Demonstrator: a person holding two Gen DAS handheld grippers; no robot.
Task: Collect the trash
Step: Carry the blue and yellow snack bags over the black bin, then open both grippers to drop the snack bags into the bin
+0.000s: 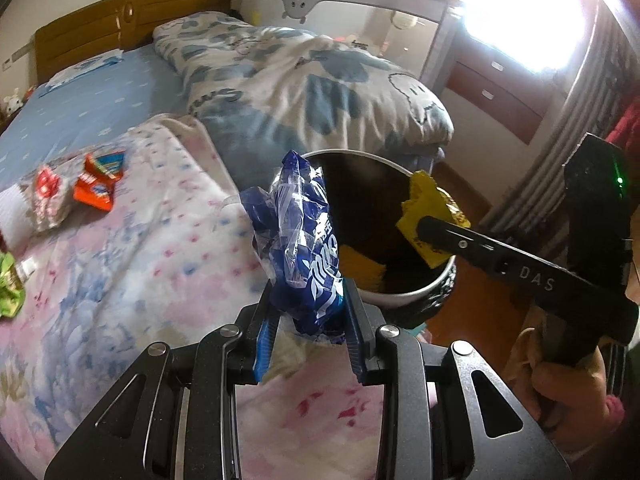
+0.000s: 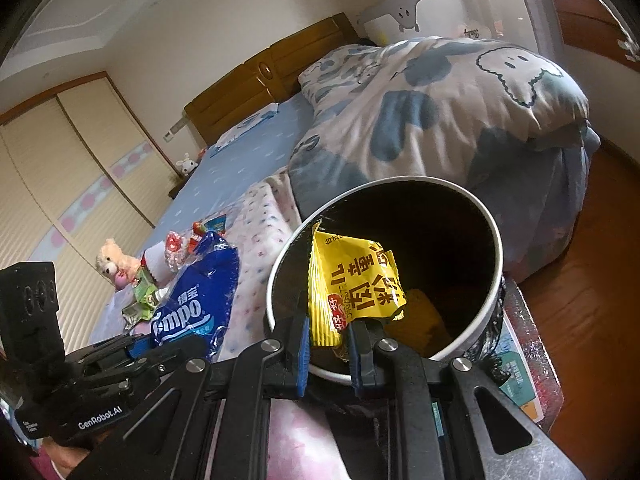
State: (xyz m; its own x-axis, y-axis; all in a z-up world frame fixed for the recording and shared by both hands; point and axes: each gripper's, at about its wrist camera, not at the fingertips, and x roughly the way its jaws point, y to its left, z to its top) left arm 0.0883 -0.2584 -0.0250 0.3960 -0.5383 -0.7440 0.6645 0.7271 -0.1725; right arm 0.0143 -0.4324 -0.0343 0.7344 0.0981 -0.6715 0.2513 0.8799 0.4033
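Note:
My left gripper [image 1: 310,312] is shut on a crumpled blue tissue wrapper [image 1: 304,240] and holds it at the near left rim of the white-rimmed black trash bin [image 1: 404,296]. My right gripper [image 2: 328,336] is shut on a yellow snack wrapper [image 2: 352,280] and holds it over the bin's [image 2: 494,240] opening. In the left wrist view the right gripper [image 1: 424,234] reaches in from the right with the yellow wrapper [image 1: 420,196]. The right wrist view shows the left gripper [image 2: 138,350] with the blue wrapper [image 2: 192,308]. Something yellow [image 1: 362,268] lies inside the bin.
More trash lies on the pink floral blanket [image 1: 160,280]: an orange packet [image 1: 98,184], a red-white wrapper [image 1: 46,196], a green wrapper [image 1: 10,292]. A folded quilt [image 1: 312,80] lies behind the bin. A teddy bear [image 2: 114,264] sits on the bed. Wooden floor [image 2: 580,292] is to the right.

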